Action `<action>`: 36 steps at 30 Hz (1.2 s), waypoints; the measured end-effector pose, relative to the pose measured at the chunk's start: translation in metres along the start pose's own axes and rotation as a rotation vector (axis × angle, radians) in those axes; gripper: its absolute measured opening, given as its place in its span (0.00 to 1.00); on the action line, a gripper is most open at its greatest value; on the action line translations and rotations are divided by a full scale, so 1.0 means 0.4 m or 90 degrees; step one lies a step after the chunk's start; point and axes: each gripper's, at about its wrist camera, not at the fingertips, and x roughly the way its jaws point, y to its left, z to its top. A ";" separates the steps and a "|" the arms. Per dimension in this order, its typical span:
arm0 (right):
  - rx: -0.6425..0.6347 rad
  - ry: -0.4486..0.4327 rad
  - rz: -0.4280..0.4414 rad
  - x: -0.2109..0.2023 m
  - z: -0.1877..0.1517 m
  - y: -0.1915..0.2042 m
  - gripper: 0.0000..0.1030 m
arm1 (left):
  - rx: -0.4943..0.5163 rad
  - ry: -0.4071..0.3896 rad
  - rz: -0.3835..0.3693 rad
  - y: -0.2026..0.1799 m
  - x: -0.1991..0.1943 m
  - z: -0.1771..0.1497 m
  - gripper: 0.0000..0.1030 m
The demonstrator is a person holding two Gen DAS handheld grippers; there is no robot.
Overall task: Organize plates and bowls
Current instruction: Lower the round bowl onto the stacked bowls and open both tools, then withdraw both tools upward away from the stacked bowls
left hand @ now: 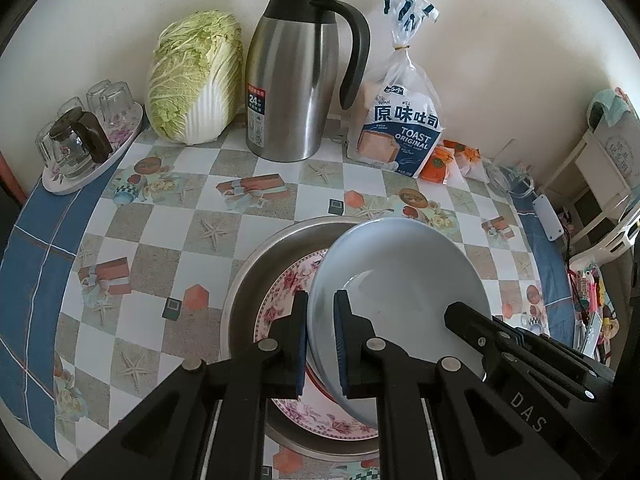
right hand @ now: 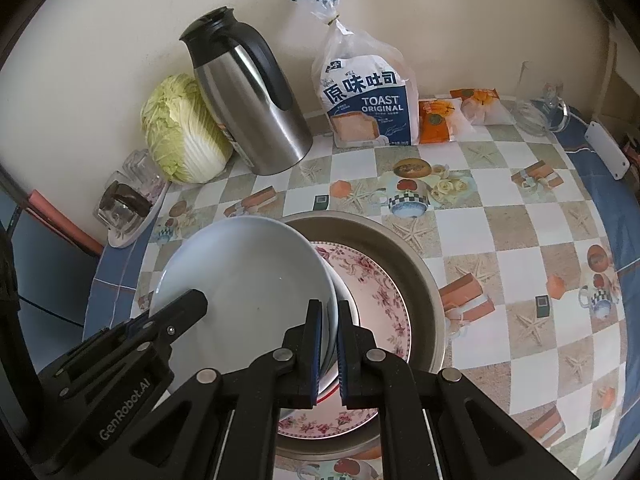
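A pale blue-white bowl (left hand: 400, 280) is held tilted above a floral plate (left hand: 280, 304) that lies in a round metal basin (left hand: 256, 264). My left gripper (left hand: 321, 340) is shut on the bowl's left rim. My right gripper (right hand: 329, 344) is shut on the bowl's (right hand: 240, 280) right rim. Each gripper shows in the other's view, reaching over the bowl. In the right wrist view the floral plate (right hand: 372, 292) and basin (right hand: 404, 248) lie under and right of the bowl.
A steel thermos jug (left hand: 296, 80), a napa cabbage (left hand: 192, 76), a toast bag (left hand: 400, 128) and orange snack packs (left hand: 444, 160) stand along the wall. A tray with upturned glasses (left hand: 84, 136) sits at far left. A glass lid (right hand: 544, 112) lies at the table's right end.
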 end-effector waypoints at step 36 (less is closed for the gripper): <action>0.002 -0.044 -0.003 -0.073 0.002 -0.022 0.34 | -0.036 -0.043 0.012 0.040 -0.070 0.002 0.66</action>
